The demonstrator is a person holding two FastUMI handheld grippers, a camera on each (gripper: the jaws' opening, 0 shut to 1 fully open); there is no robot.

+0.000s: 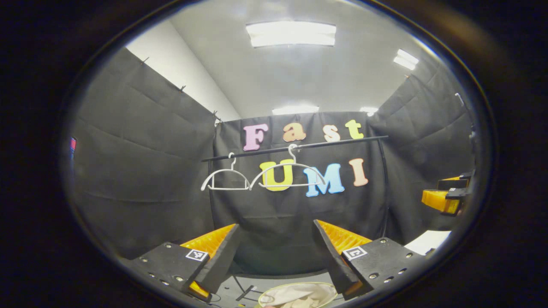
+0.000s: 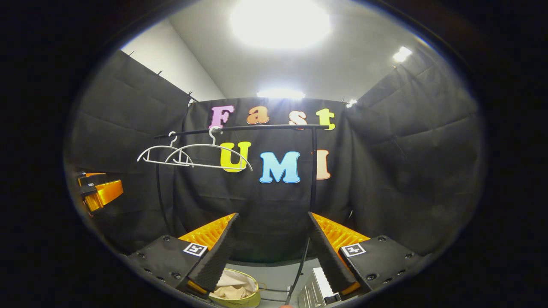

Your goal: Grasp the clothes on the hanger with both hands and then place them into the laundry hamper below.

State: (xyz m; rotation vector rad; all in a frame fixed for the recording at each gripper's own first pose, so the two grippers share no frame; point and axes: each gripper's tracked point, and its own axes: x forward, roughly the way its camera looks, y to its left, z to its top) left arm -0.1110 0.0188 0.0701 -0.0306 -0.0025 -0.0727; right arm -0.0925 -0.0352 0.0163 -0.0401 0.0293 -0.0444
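Two bare white hangers (image 1: pixel 225 179) (image 1: pixel 287 173) hang side by side on a black rail (image 1: pixel 325 143). In the right gripper view the same hangers (image 2: pixel 159 155) (image 2: pixel 214 156) hang at the upper left. Below stands the round laundry hamper (image 1: pixel 274 292) with pale cream clothes (image 1: pixel 295 296) lying inside; it is also at the bottom of the right gripper view, hamper (image 2: pixel 252 296) and clothes (image 2: pixel 233 291). My left gripper (image 1: pixel 276 229) is open and holds nothing, well below the hangers. My right gripper (image 2: pixel 273 218) is open too, with nothing between its fingers.
The rack's black upright post (image 2: pixel 314 171) stands just beyond my right gripper, and a cable runs down from it. A pale ribbed object (image 2: pixel 314 291) lies on the floor right of the hamper. Black cloth walls close in on three sides.
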